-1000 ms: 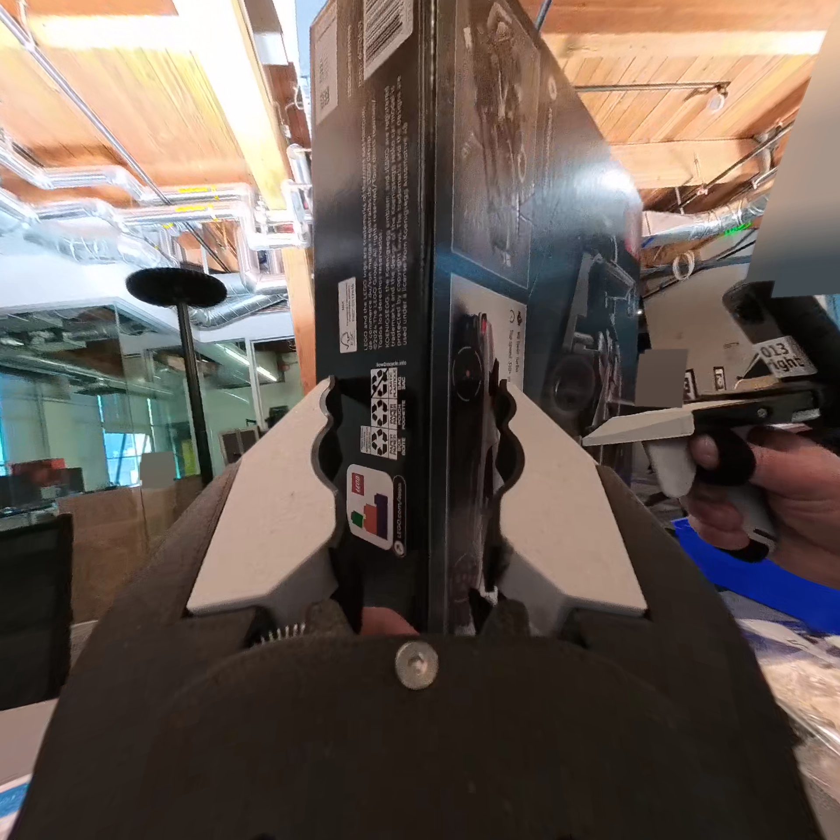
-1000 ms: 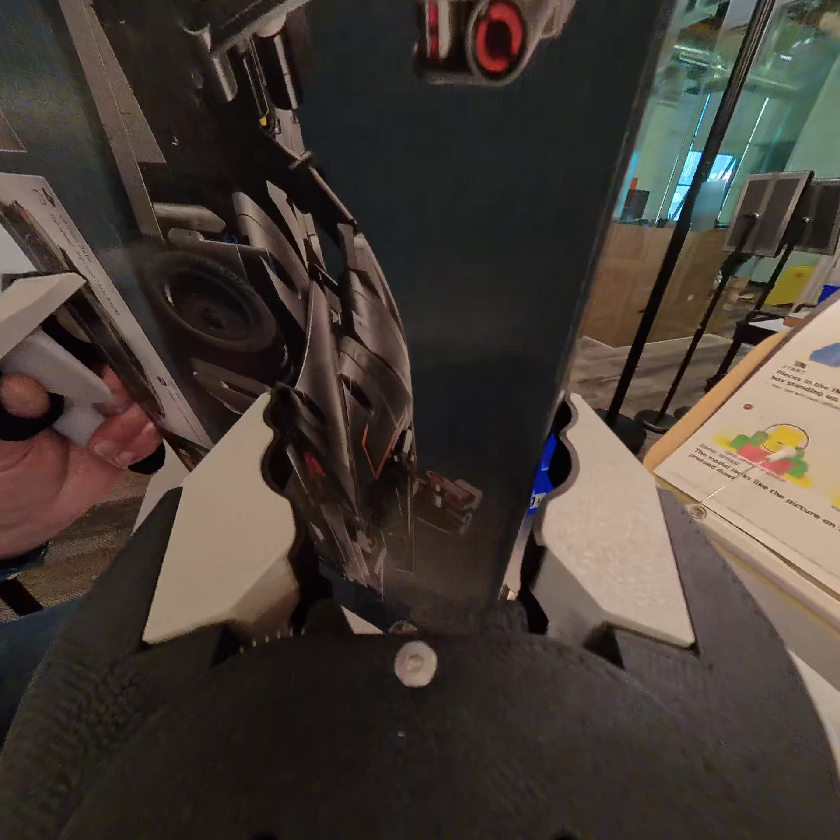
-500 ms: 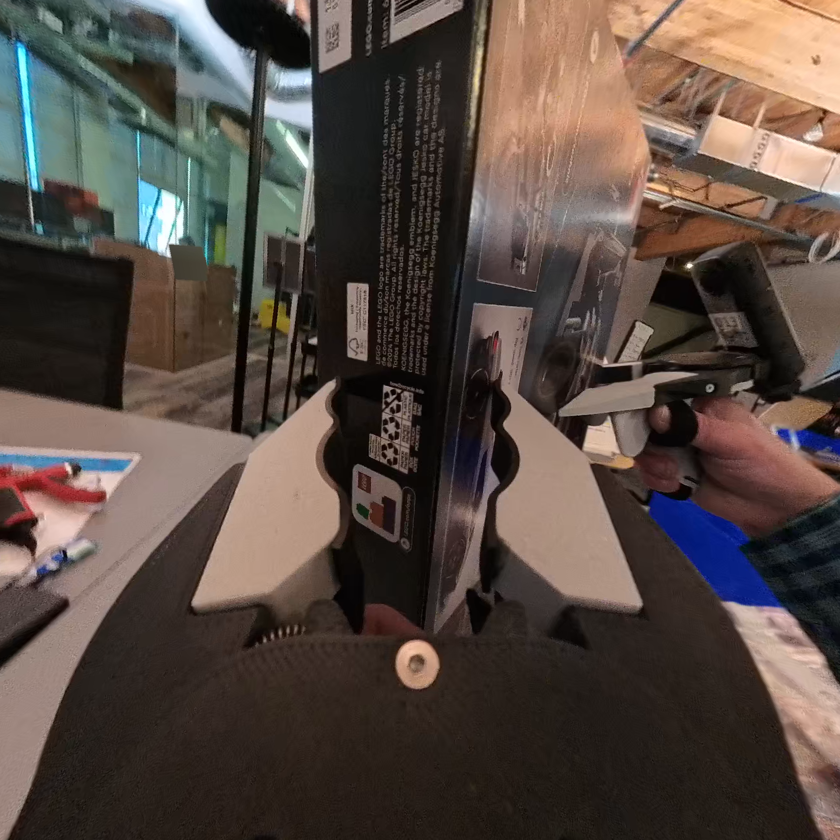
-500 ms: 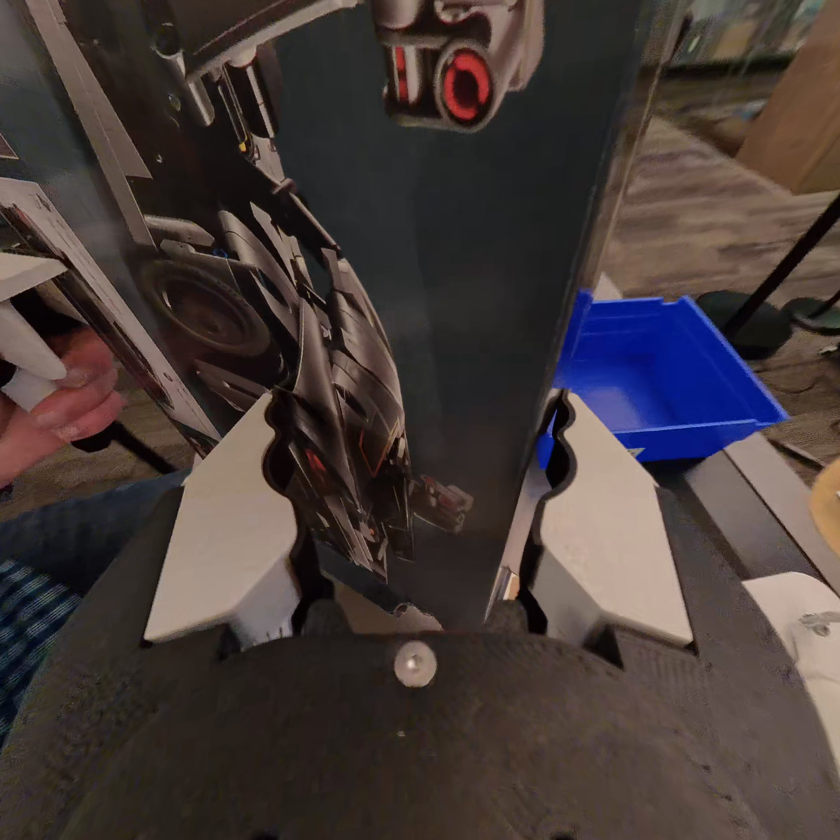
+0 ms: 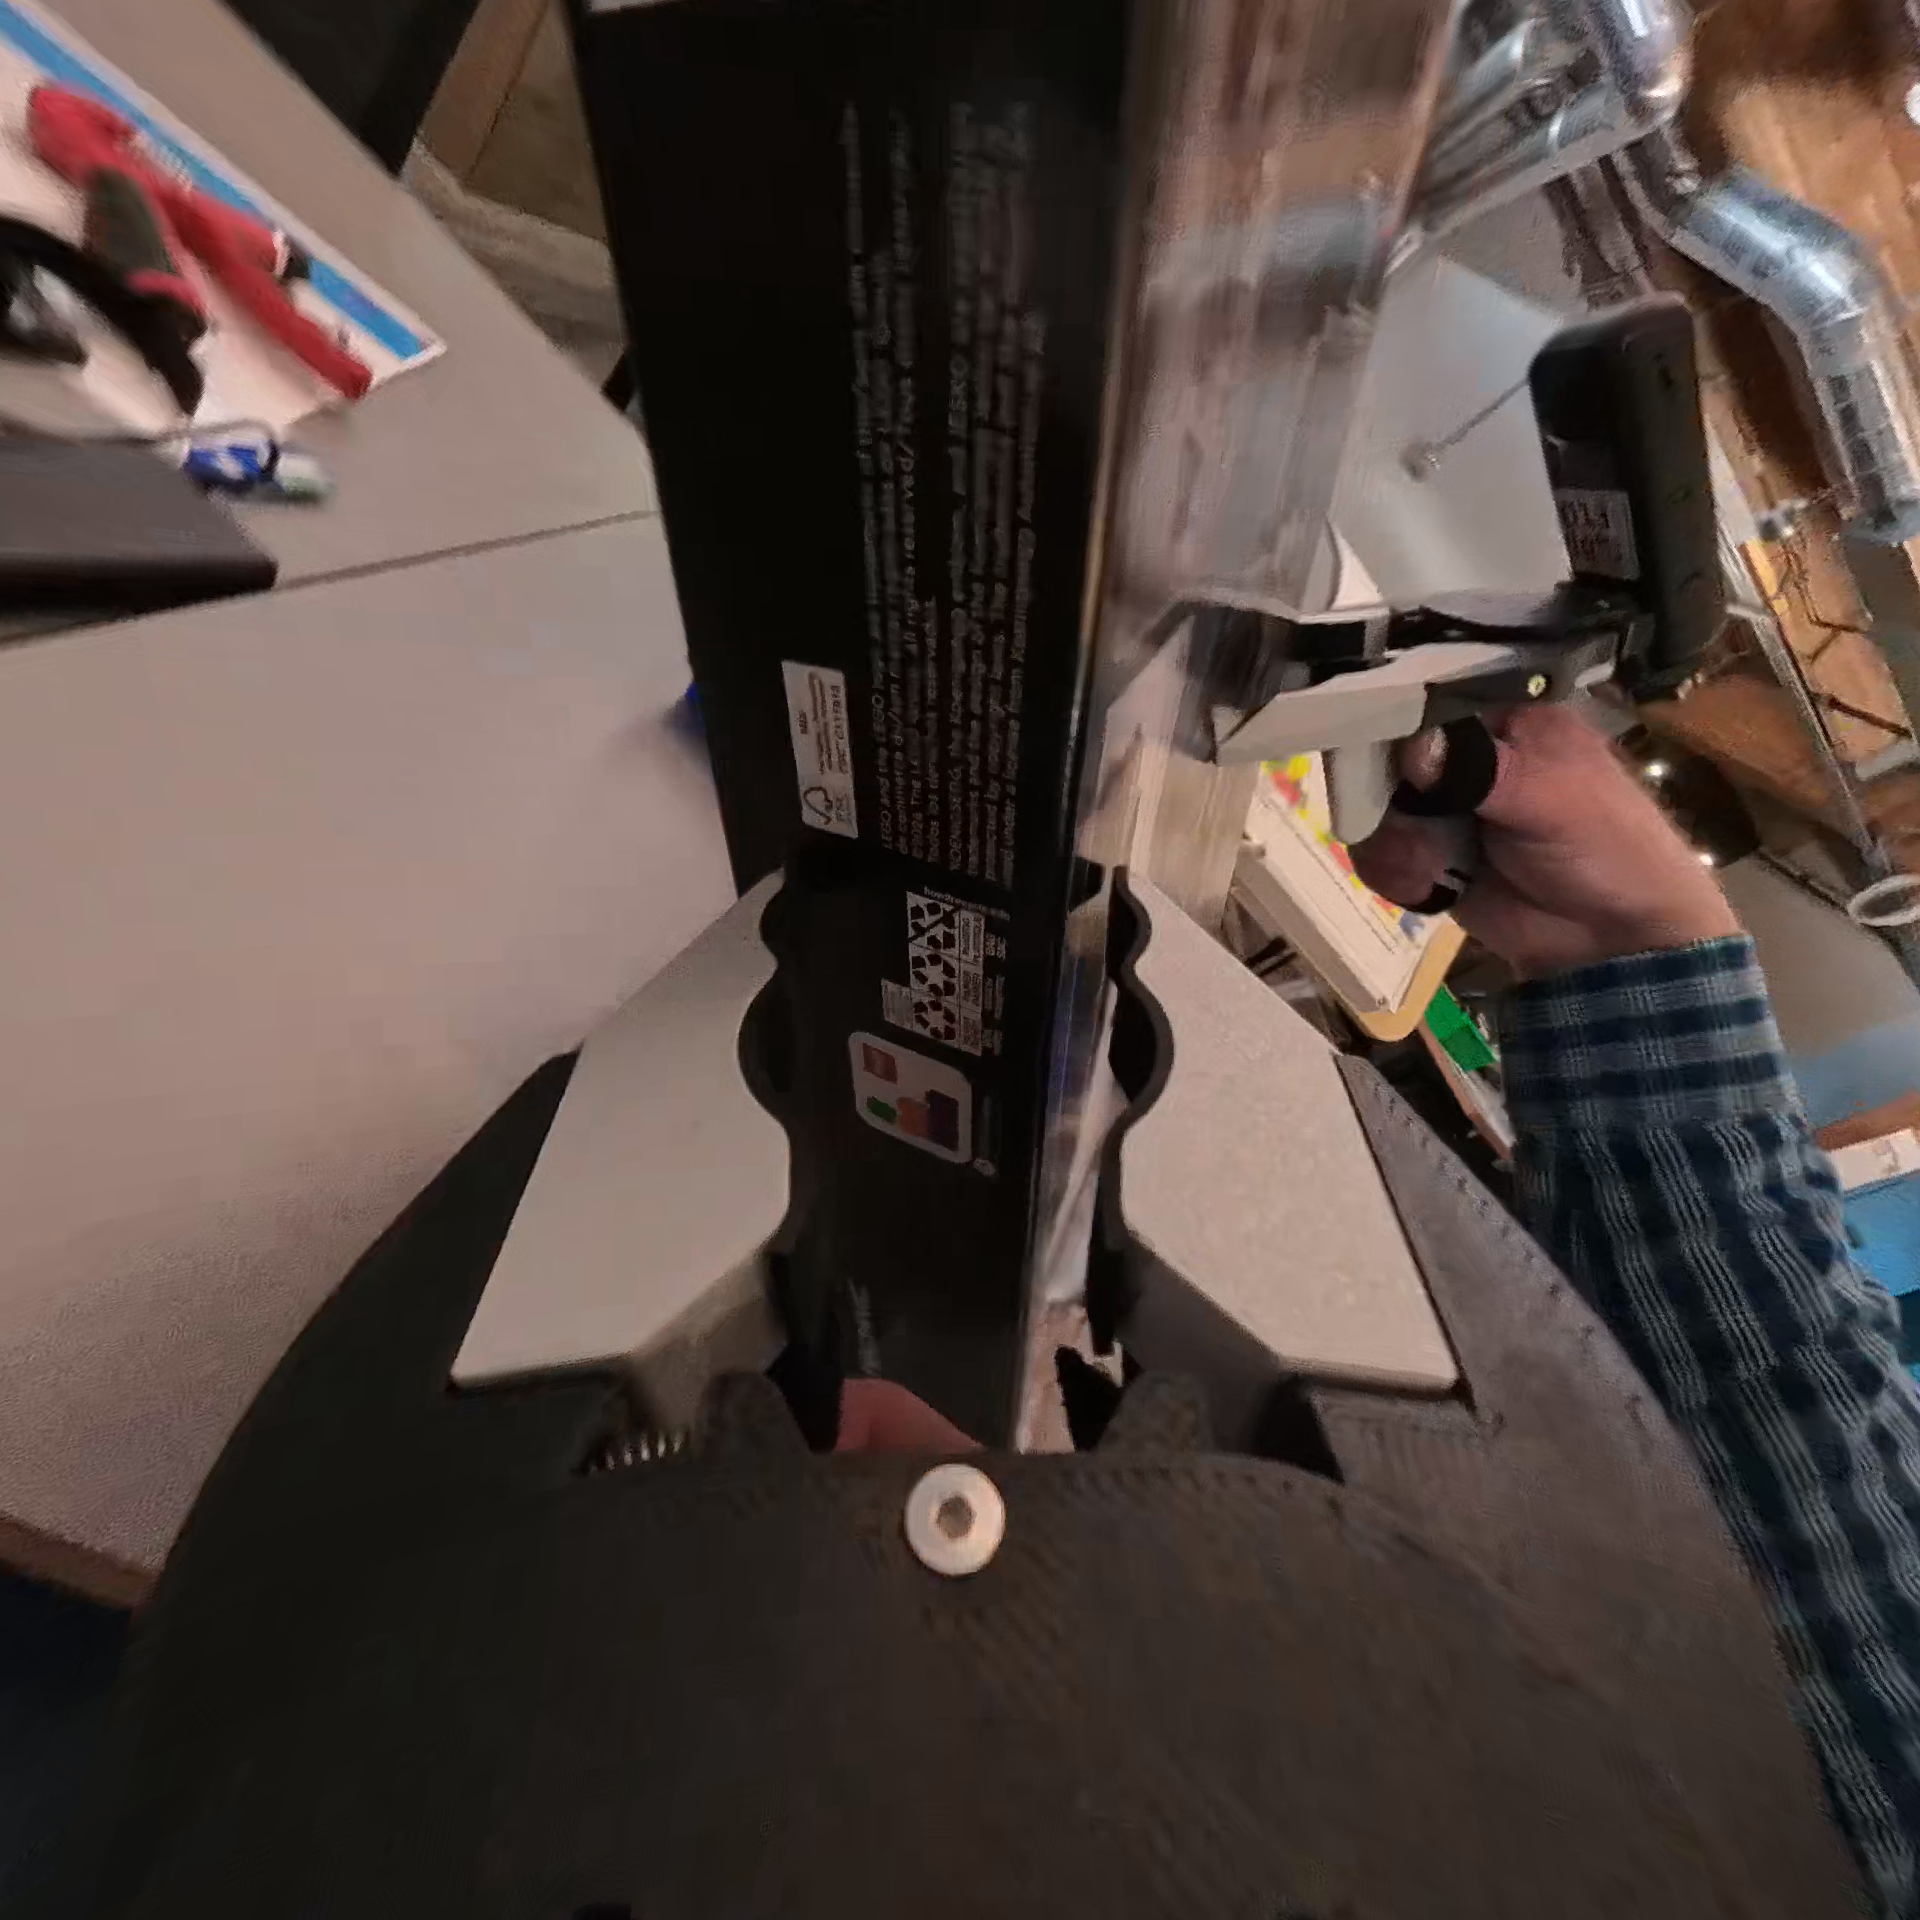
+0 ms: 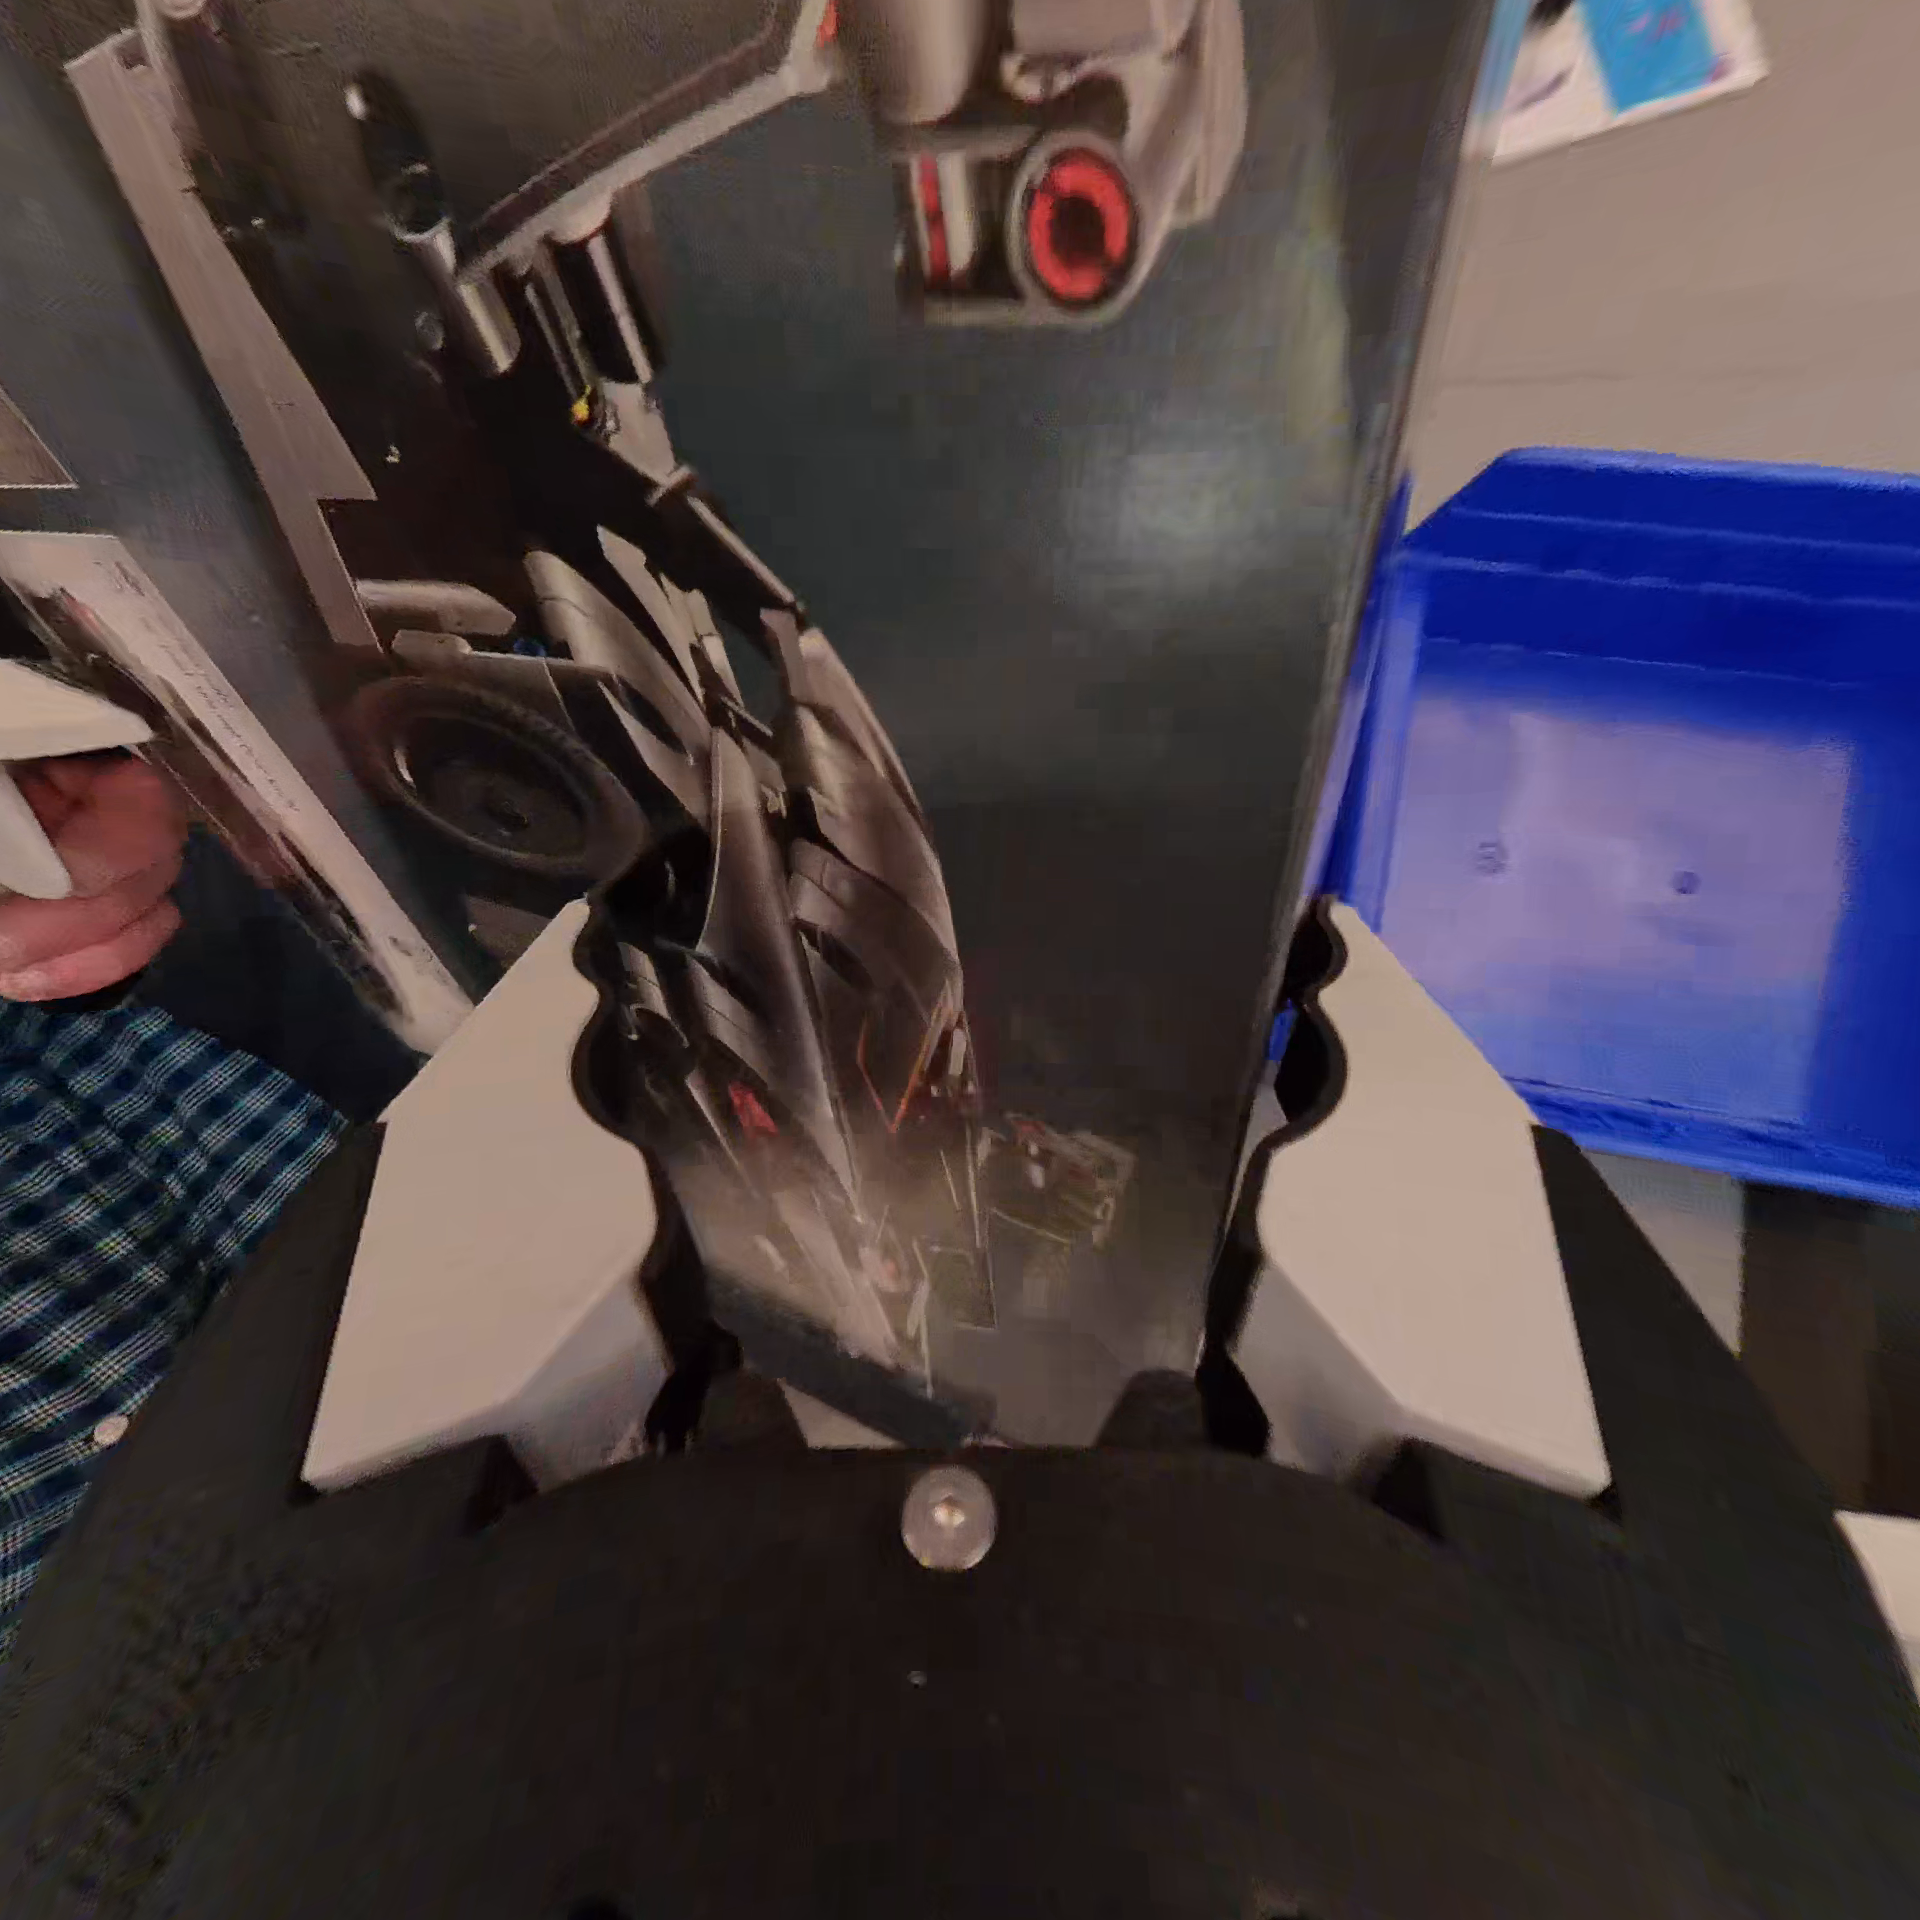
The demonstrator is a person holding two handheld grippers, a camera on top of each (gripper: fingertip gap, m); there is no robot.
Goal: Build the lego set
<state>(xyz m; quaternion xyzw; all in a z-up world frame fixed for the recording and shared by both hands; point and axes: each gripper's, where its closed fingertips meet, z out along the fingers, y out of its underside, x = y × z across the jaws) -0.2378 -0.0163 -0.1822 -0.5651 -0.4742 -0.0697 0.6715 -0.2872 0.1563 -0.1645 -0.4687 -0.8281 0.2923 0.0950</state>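
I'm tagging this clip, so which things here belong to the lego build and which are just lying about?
Part of the job:
- black lego box, clamped at both ends
- left gripper, fingers on the box's narrow side
- right gripper, fingers on the box
- blue bin, likely for the pieces

Lying about:
- red-handled tool on the grey table
- blue-edged sheet under the tool
- flat black object
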